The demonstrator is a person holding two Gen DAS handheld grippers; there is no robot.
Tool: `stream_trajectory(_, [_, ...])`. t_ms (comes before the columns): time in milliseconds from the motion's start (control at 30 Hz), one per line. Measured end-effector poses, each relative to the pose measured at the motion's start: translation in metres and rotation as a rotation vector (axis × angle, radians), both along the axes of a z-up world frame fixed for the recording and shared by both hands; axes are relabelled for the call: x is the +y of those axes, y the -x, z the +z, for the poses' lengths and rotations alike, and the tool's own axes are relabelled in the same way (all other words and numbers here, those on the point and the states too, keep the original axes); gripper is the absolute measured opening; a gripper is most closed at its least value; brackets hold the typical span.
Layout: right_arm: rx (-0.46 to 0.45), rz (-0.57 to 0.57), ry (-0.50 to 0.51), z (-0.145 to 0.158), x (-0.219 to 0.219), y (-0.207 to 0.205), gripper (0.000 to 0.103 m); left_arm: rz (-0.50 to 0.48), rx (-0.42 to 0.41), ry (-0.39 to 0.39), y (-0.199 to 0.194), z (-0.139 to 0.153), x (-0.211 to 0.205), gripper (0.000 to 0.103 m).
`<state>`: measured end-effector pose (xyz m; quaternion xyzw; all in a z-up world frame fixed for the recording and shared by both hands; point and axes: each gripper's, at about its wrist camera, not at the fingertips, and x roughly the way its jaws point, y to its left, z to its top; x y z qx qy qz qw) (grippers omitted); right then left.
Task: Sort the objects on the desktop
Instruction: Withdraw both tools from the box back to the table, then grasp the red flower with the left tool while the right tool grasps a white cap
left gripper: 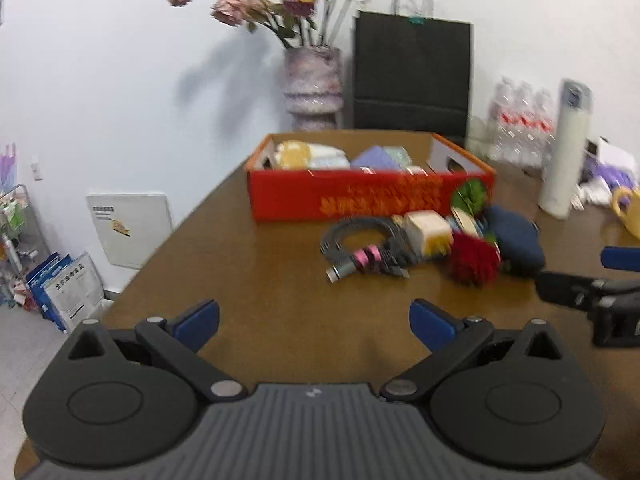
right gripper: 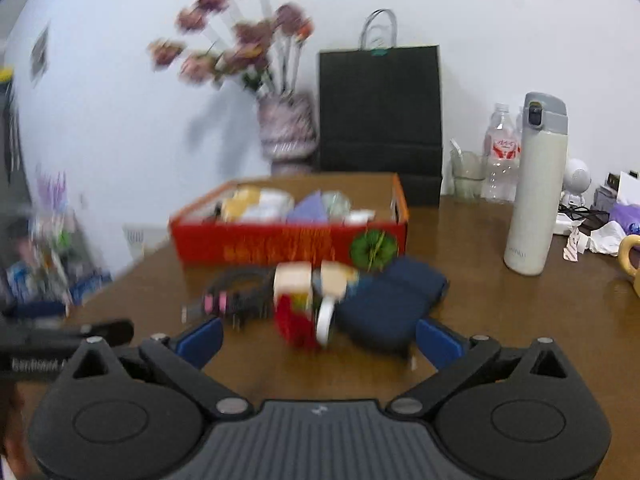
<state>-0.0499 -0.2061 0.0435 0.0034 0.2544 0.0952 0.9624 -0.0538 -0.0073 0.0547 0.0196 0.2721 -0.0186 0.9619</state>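
Note:
A pile of desk objects lies on the brown table in front of a red cardboard box [left gripper: 360, 198] [right gripper: 280, 242] that holds several packets. The pile has a coiled grey cable [left gripper: 360, 246] [right gripper: 236, 290], a cream block [left gripper: 428, 230] [right gripper: 294, 280], a red fluffy ball [left gripper: 474, 260] [right gripper: 294, 320], a green fluffy ball [left gripper: 470, 196] [right gripper: 374, 246], a white tape roll [right gripper: 325, 320] and a dark blue pouch [left gripper: 518, 238] [right gripper: 390, 304]. My left gripper [left gripper: 314, 320] is open and empty, short of the pile. My right gripper [right gripper: 320, 338] is open and empty, just before the pile.
A cream thermos [left gripper: 564, 148] [right gripper: 534, 188] stands to the right. A vase of dried roses [left gripper: 314, 84] [right gripper: 286, 132] and a black paper bag [left gripper: 412, 72] [right gripper: 380, 112] stand behind the box. A yellow mug [right gripper: 630, 258], water bottles and tissues are at far right.

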Motion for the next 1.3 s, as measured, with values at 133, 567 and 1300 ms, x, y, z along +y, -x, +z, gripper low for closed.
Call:
stream_trajectory(133, [0.034,-0.012,0.049,-0.023,0.001,0.02,0.103,-0.023,0.003,0.053,0.013,-0.008,0.002,0.103])
stream_trajectory(567, [0.108,-0.027,-0.02,-0.038,-0.013,0.025,0.103,-0.076,0.082,0.017,0.007,-0.034,-0.01,0.103])
stream_trajectory(1300, [-0.017,-0.045,-0.165,-0.008,-0.063,-0.063,0.044,-0.216,0.103,0.303,-0.115,0.002,-0.071,0.089])
